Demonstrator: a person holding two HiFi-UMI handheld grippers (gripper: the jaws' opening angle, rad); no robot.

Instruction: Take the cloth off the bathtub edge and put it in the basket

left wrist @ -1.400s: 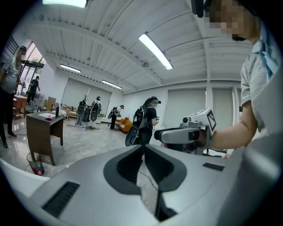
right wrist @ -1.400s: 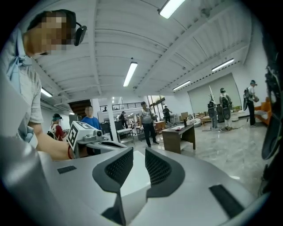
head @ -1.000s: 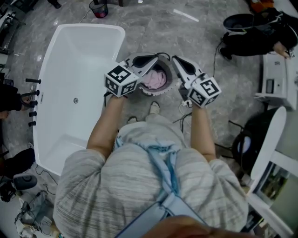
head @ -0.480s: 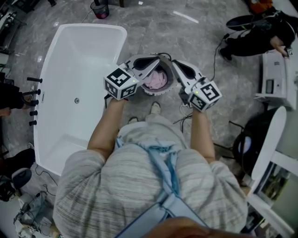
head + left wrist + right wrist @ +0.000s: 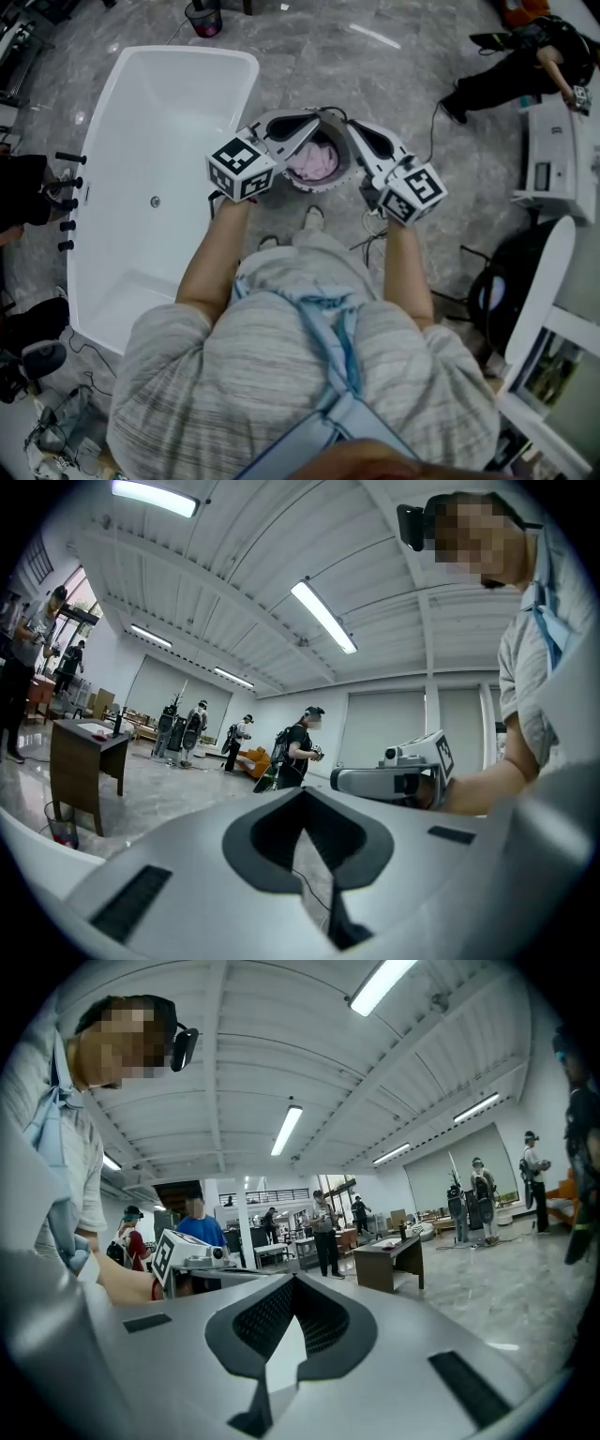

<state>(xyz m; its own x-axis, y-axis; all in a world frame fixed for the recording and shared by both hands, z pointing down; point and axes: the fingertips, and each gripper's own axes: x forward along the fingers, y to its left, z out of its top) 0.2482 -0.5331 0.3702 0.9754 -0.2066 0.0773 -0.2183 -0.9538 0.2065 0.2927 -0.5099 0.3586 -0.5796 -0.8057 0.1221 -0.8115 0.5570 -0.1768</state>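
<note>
Pink cloth (image 5: 312, 161) lies inside the basket (image 5: 320, 186).
The basket stands just beside the white bathtub (image 5: 98, 131); the left gripper (image 5: 314, 118) and right gripper (image 5: 354, 124) hover over the basket, jaws closed, empty.

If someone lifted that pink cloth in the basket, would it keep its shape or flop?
Probably floppy: the pink cloth lies crumpled in soft folds inside the basket. Likely light for its size, since it sits bunched loosely. Unlikely to roll; it would probably drape.
</note>
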